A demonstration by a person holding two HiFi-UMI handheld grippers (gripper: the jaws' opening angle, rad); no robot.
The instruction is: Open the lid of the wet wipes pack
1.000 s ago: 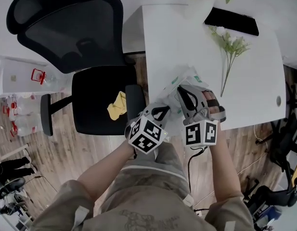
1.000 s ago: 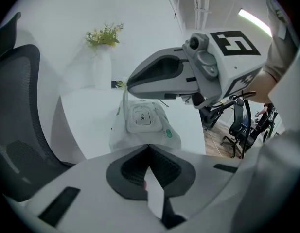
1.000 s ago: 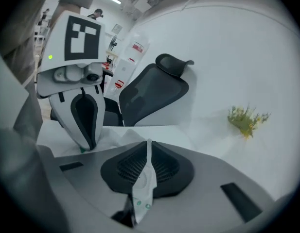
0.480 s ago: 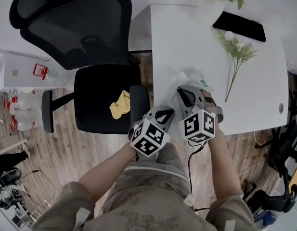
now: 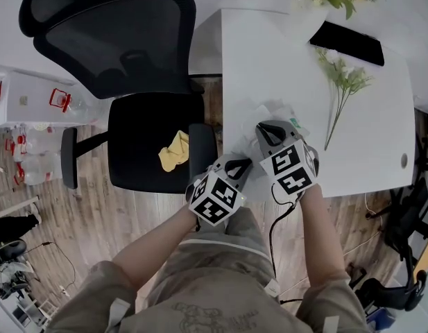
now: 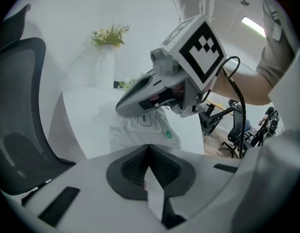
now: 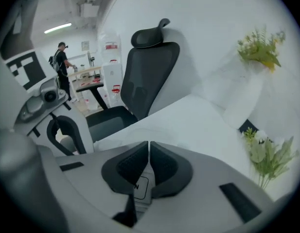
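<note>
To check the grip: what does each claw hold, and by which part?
The left claw pinches the wipes pack by its near edge. The right claw, whose jaws have just been closing, pinches the pack's lid flap.

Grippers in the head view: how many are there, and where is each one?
2. The left gripper is at the near edge of the table, shut on the wet wipes pack; the right gripper is shut over the pack's top. None seems hidden.

I've bare table (image 5: 269,54) open beyond the wet wipes pack (image 5: 266,113); flower sprig (image 5: 344,82) fences my right, chair (image 5: 144,137) probably crowds my left.
</note>
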